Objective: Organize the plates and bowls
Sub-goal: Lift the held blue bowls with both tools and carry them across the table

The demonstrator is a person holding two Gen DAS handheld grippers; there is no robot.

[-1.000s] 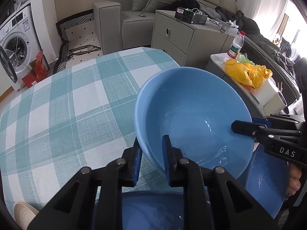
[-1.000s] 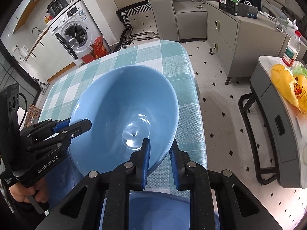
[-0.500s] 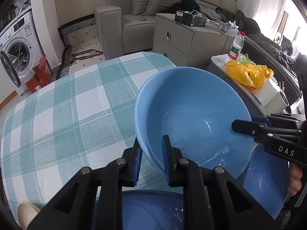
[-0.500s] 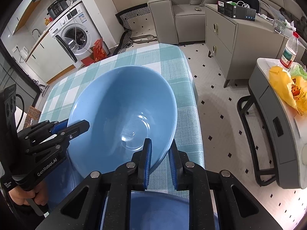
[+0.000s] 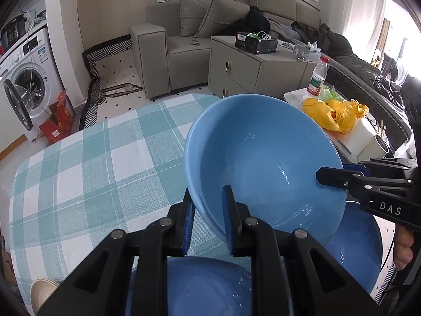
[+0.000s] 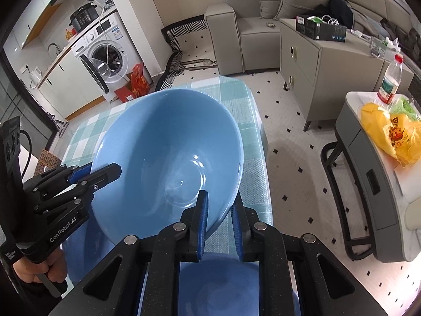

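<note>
Left tool [image 5: 208, 217] and right tool [image 6: 219, 218] both pinch blue bowl [image 5: 263, 163] rim, opposite sides; you have lifted it higher above checked desk [image 5: 79, 163] since earlier. Writing: "DAS", "GenRobot.AI".

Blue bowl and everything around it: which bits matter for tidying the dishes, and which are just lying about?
Part of the job:
- blue bowl, clamped by left gripper and right gripper
- other blue dishes beneath
- table

Lying about:
- water bottle
- yellow bag
- black box
- washing machine
</note>
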